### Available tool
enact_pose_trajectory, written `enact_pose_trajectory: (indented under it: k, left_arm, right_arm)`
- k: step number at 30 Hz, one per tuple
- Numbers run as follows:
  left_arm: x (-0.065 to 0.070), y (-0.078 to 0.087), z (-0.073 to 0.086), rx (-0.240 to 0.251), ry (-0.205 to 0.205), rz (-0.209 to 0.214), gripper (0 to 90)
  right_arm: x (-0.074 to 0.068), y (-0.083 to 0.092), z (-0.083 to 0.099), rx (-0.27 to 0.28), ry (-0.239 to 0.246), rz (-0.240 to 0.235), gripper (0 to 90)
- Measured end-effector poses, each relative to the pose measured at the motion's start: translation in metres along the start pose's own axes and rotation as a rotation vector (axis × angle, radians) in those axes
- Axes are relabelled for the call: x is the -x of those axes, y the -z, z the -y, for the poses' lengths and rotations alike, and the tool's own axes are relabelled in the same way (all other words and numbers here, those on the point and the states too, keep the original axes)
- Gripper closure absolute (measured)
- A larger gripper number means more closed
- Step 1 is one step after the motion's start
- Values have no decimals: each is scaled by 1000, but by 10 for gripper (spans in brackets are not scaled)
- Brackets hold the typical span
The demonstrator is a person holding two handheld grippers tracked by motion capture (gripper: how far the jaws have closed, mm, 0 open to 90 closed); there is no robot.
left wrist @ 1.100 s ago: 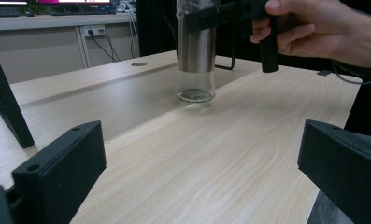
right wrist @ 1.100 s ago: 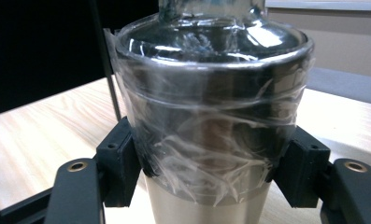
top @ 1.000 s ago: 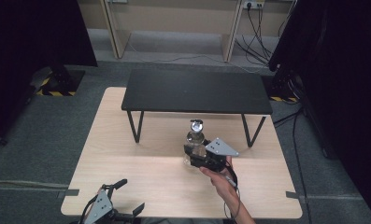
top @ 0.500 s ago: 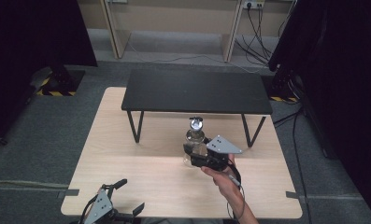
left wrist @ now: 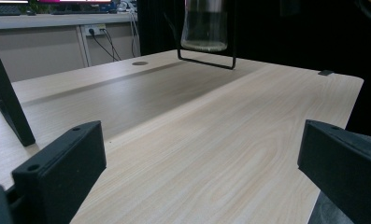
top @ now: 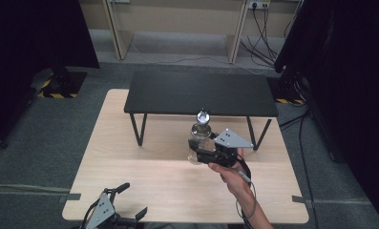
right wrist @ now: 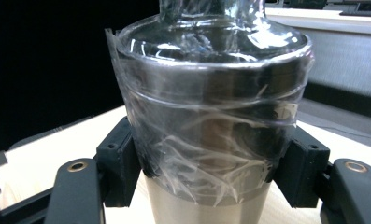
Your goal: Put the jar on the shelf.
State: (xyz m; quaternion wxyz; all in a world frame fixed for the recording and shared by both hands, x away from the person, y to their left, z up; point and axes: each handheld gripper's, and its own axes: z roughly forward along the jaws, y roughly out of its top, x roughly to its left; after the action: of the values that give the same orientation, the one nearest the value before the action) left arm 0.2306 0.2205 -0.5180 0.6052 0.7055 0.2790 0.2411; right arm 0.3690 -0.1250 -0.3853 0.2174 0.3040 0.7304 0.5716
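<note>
While the person's hand (top: 231,177) steadies it: right gripper (top: 200,149) pinches the clear wrapped glass bottle (right wrist: 211,112)
Bottle: upright on the pale wooden table (top: 144,167), just before the low black bench (top: 201,93)
Left gripper (top: 122,205): jaws spread wide, at the table's near edge

A light wooden table (top: 144,176) carried a low black bench (top: 201,93); cables (top: 268,45) lay behind on the floor.
</note>
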Motion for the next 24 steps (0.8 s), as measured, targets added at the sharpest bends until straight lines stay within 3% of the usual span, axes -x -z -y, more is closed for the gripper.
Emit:
enact_pose_trajectory:
  k: [16, 24]
  left_arm:
    - [0, 0, 0, 1, 3, -1, 5]
    - [-1, 0, 0, 3, 5, -2, 5]
  right_arm:
    - [4, 2, -61, 10, -22, -55, 339]
    - [5, -2, -90, 8, -8, -53, 339]
